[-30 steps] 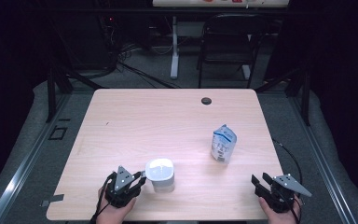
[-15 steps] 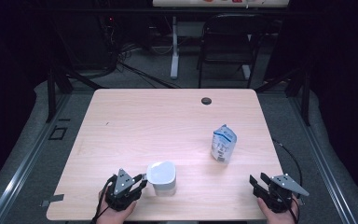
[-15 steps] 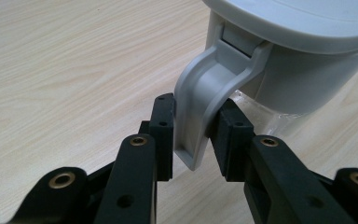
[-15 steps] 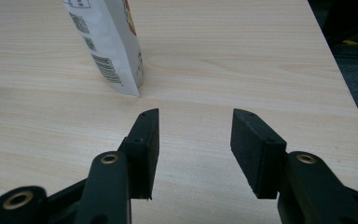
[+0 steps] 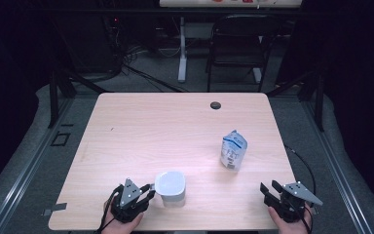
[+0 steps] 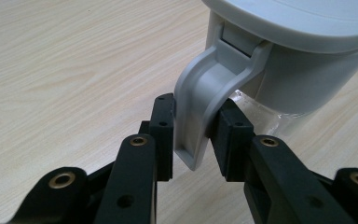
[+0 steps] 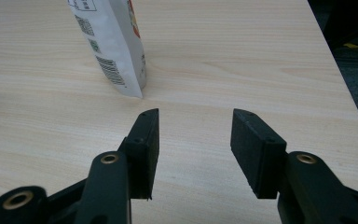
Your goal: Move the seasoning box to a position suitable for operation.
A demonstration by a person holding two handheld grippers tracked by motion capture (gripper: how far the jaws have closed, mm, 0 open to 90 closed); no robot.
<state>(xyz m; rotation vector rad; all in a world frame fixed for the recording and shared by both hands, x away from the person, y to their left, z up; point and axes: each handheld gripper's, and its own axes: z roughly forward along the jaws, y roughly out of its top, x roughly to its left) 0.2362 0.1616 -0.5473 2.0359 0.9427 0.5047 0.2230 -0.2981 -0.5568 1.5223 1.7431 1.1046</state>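
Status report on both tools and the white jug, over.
Left tool shut on handle of white plastic lidded jug. Right tool open, empty, short of blue-and-white paper pouch. Nothing in the way.

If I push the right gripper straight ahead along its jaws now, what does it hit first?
Probably nothing: the right gripper points over bare wooden table. The white printed paper pouch stands just left of that line, though depth is unclear.
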